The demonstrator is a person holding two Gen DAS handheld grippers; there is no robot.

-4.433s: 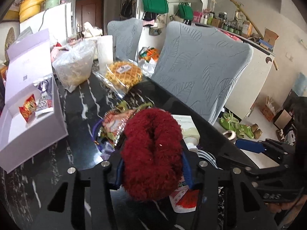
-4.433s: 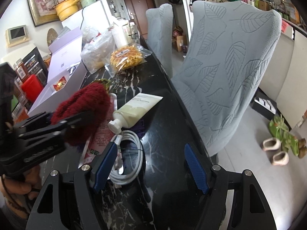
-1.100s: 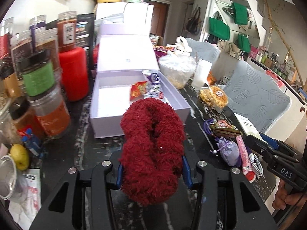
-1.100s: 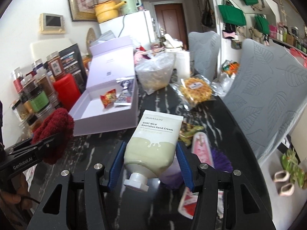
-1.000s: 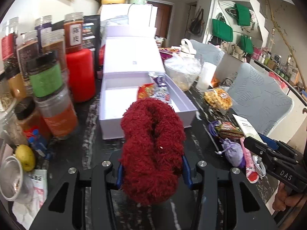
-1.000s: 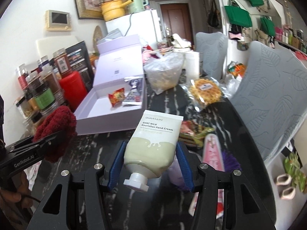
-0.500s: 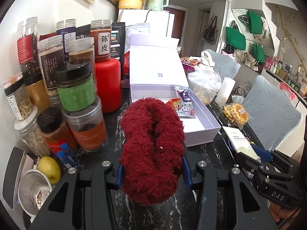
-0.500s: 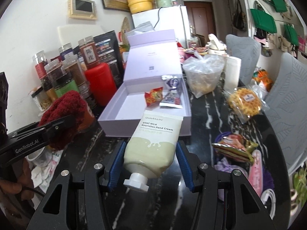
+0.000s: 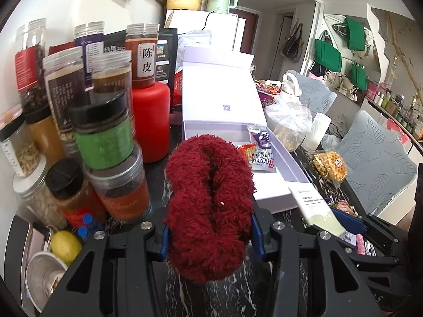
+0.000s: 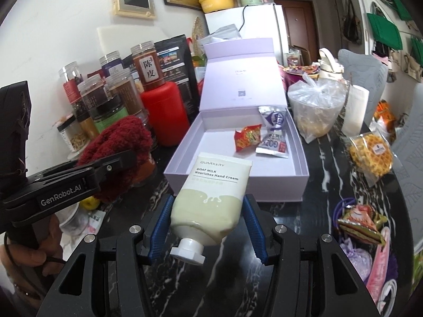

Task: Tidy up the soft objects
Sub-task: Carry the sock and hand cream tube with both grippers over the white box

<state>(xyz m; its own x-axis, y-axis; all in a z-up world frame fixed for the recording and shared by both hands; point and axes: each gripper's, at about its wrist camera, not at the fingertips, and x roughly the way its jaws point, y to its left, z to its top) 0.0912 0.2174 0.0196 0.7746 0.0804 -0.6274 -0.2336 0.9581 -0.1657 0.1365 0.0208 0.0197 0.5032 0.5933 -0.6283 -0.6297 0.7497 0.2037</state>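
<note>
1. Grippers, nearest: left gripper (image 9: 208, 233) clamped on a red fuzzy slipper (image 9: 208, 203), held above the tabletop (image 9: 232, 293); right gripper (image 10: 208, 228) clamped on a hand cream tube (image 10: 211, 198), cap toward the camera.
2. Step in hand, as judged: carrying both soft items to the open lavender box (image 10: 238, 182) for deposit.
3. Mid-range: box sits just beyond the tube, lid upright; inside lie a red snack packet (image 10: 247, 137) and a silver-blue snack packet (image 10: 273, 134), both toward the far right. Near left of the floor is bare.
4. Left of the box: stacked spice jars (image 9: 105, 137) and a red canister (image 9: 150, 121), close to the slipper's path.
5. Next move calls for: lifting each load over the near wall, lowering onto the bare floor, then parting the jaws; slipper is bulky, so it may need its own turn.
6. Versus about a second earlier: both views have swung toward the jars and box; the box sits more squarely ahead of the tube. Grips unchanged.
</note>
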